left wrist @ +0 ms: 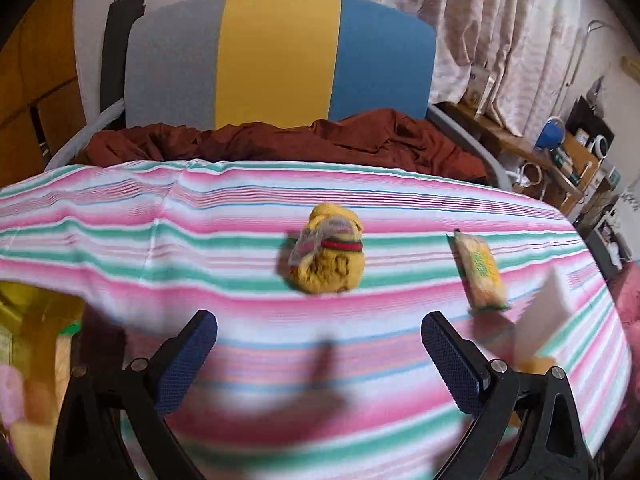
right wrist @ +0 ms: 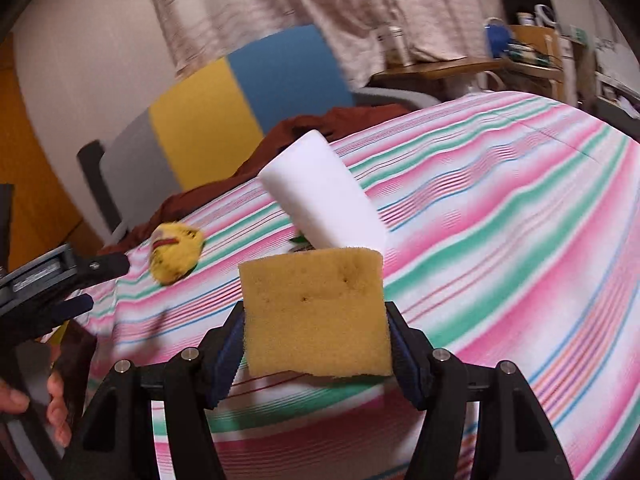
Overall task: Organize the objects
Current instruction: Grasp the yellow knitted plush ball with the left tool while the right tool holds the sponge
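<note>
A yellow plush toy with a red band, partly wrapped in clear plastic, lies mid-table on the striped cloth. To its right lies a yellow-green packet. My left gripper hovers in front of the toy, open, with nothing between its fingers. It also shows at the left edge of the right wrist view, left gripper, near the toy. My right gripper is shut on a yellow sponge. A white foam block juts out past the sponge; whether the two are joined I cannot tell.
A chair back in grey, yellow and blue stands behind the table, with a rust-red cloth bunched on its seat. A cluttered wooden shelf runs along the right. Curtains hang behind. A person's hand shows at lower left.
</note>
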Demonstrator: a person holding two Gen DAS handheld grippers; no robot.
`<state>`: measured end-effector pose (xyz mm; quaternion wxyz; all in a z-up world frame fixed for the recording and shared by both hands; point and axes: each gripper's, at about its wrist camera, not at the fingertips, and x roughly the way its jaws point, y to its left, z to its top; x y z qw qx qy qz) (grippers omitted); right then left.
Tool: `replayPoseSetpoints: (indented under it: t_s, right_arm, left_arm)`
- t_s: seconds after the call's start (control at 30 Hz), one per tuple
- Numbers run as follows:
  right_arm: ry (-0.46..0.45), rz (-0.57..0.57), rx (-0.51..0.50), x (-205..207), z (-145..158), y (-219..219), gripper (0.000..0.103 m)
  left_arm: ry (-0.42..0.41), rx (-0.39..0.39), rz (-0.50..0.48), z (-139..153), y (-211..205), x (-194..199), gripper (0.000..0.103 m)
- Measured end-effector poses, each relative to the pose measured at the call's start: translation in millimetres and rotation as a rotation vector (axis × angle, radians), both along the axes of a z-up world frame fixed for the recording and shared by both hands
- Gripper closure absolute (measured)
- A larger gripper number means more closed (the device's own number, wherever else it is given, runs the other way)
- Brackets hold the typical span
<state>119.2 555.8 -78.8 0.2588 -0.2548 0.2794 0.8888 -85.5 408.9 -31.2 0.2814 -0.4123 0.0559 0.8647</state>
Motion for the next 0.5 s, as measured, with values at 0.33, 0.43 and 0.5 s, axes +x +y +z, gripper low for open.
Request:
replayPoseSetpoints:
  t_s: [0.33,0.43,0.5]
  right_arm:
    - [0.132,0.057,0.089,12.2,15.7,-14.6,0.037]
    - [0.118,0.08,0.105,6.5,16.5,-18.2,0.037]
    - [0.116,0.091,0.106,4.1,16.2,-18.8,0.037]
  left_arm:
    - [0.075,-0.104,0.014,-27.7,45.2,-45.2,0.0]
    - [0.052,-0.078,0.029,-38.0,44.2,-56.1,0.008]
    - [0.055,-0.072,0.033,-42.6,44.3,-58.5,0.013]
